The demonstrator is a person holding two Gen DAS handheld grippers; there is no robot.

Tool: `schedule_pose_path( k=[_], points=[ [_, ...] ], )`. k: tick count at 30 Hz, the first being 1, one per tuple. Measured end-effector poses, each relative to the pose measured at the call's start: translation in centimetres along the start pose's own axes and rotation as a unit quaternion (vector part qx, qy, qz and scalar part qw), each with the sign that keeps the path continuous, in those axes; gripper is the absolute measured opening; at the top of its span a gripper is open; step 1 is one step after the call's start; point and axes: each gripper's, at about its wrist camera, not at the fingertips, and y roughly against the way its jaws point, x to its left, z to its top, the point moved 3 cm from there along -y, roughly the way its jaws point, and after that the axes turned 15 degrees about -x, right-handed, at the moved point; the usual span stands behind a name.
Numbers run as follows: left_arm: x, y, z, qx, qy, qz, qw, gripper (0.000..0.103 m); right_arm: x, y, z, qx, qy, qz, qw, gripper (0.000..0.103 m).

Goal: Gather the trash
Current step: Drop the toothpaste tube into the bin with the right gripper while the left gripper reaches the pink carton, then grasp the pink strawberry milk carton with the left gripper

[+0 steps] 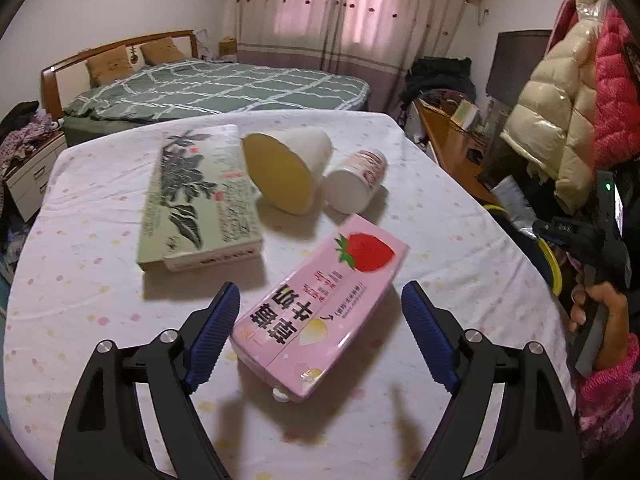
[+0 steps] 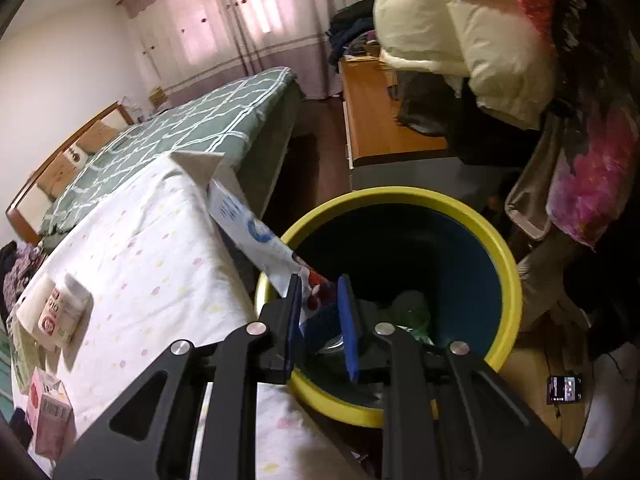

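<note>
Left gripper (image 1: 320, 336) spread wide, ribbed blue pads either side of the pink strawberry milk carton (image 1: 320, 308), not pressing it; carton flat on the dotted white tablecloth (image 1: 80, 280), bare cloth around it. Beyond: green book (image 1: 200, 196), tipped paper cup (image 1: 288, 168), small white bottle (image 1: 356, 180), all short of the far table edge. Right gripper (image 2: 320, 320) nearly closed, pinching a glossy white-and-blue wrapper (image 2: 256, 236) over the yellow rim of the round bin (image 2: 500, 252), just beside the table's edge; crumpled litter inside.
</note>
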Motion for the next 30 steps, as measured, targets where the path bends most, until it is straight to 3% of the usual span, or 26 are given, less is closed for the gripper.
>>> schedule_pose_path(
  k=[9, 17, 27, 30],
  points=[
    [-4.6, -0.7, -2.0, 0.041, -0.016, -0.062, 0.9971, 0.084, -1.2, 0.0, 0.0, -0.001, -0.019, -0.009, 1.0, 0.019],
    [-4.2, -0.1, 0.0, 0.032, 0.011, -0.035, 0.9988, 0.084, -1.5, -0.1, -0.1, -0.002, -0.027, -0.006, 1.0, 0.019],
    [-4.5, -5.1, -0.2, 0.103, -0.002, 0.034, 0.9941, 0.084, -1.6, 0.0, -0.1, -0.005, -0.029, 0.003, 1.0, 0.024],
    [-4.4, -6.2, -0.3, 0.116, -0.002, 0.036, 0.9925, 0.074, -1.7, -0.1, -0.2, -0.002, -0.034, 0.007, 0.999, 0.024]
  ],
)
